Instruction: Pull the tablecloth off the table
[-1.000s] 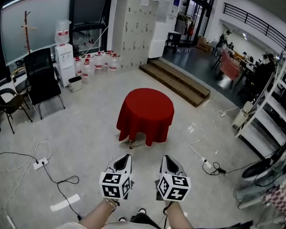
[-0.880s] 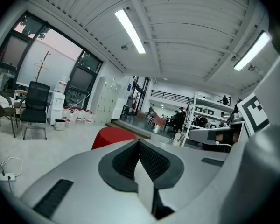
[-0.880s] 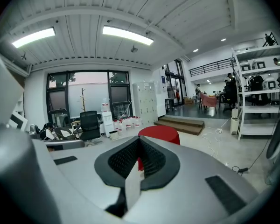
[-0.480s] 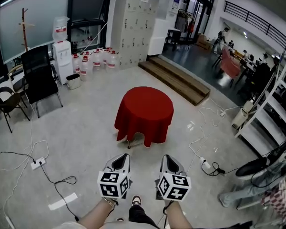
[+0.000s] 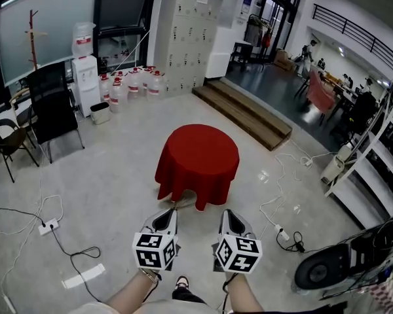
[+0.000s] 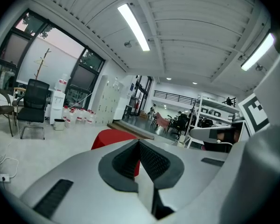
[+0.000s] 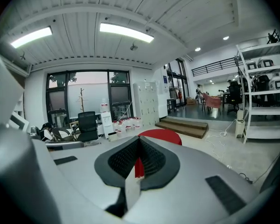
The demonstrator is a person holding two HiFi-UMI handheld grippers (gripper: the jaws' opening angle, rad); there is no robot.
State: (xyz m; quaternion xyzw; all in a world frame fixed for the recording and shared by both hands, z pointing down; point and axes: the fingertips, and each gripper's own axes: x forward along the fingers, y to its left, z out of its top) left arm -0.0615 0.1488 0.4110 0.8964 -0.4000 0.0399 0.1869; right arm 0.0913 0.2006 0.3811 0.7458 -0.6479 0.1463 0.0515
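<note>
**A:** What's different from a second ago?

**B:** The red tablecloth [image 5: 198, 157] is nearer. Its hem now hangs just beyond the tips of the left claw [image 5: 166, 214] and right claw [image 5: 230, 216]. It's still draped fully over its round surface, hiding it.

**A:** Anything grabbed?

**B:** No. Both claws are pressed closed, with nothing between them. I'd call this the approach; they must open before pinching the hem.

The tablecloth [image 5: 198, 159] hides nearly all of your table. Your forearms [image 5: 128, 297] run off the head view's bottom edge. The left gripper [image 6: 139, 141] and right gripper [image 7: 139, 139] block the cloth's lower part in their own views.
</note>
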